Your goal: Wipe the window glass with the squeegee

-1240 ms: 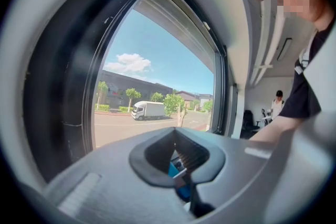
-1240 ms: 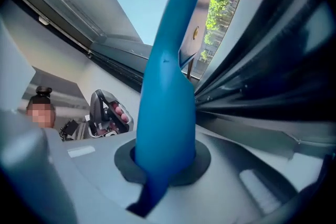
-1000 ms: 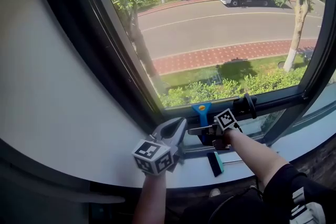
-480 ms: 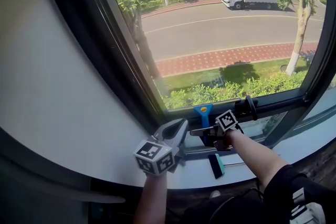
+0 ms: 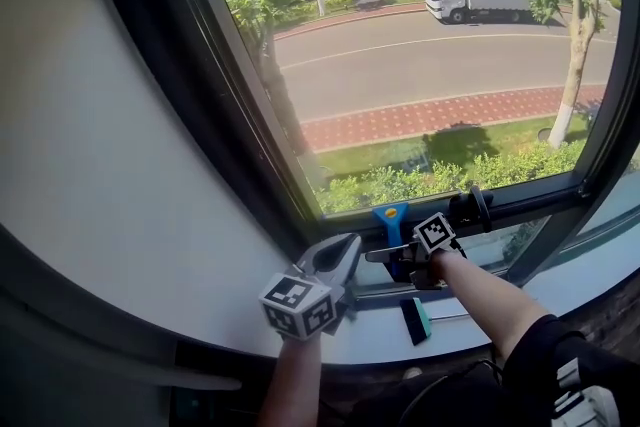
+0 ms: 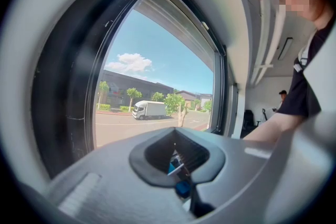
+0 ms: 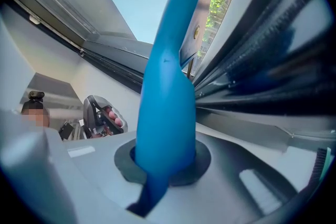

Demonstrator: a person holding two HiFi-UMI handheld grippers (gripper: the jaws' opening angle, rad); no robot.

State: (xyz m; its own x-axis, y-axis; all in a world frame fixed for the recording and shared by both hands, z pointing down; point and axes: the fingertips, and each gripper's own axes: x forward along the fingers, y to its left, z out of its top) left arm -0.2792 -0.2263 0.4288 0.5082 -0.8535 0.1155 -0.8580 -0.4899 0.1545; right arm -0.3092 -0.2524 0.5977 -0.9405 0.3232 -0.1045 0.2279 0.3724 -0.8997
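Note:
The squeegee's blue handle point(image 5: 390, 216) stands upright against the bottom edge of the window glass point(image 5: 430, 65). My right gripper point(image 5: 398, 255) is shut on that handle. In the right gripper view the blue handle point(image 7: 169, 81) rises from between the jaws of the right gripper point(image 7: 165, 162), close to the dark window frame. The squeegee's blade is hidden. My left gripper point(image 5: 343, 250) hovers just left of it over the sill, shut with nothing in it. In the left gripper view its jaws are closed point(image 6: 178, 165) and face the pane.
A black and teal block point(image 5: 413, 319) lies on the white sill point(image 5: 570, 275) below my right forearm. A black window handle point(image 5: 471, 206) sticks out of the lower frame to the right of the squeegee. The dark frame post point(image 5: 235, 105) and a white wall point(image 5: 90, 165) lie to the left.
The head view has drifted slightly. Both grippers and the squeegee stay at the window's lower edge, with the grip unchanged.

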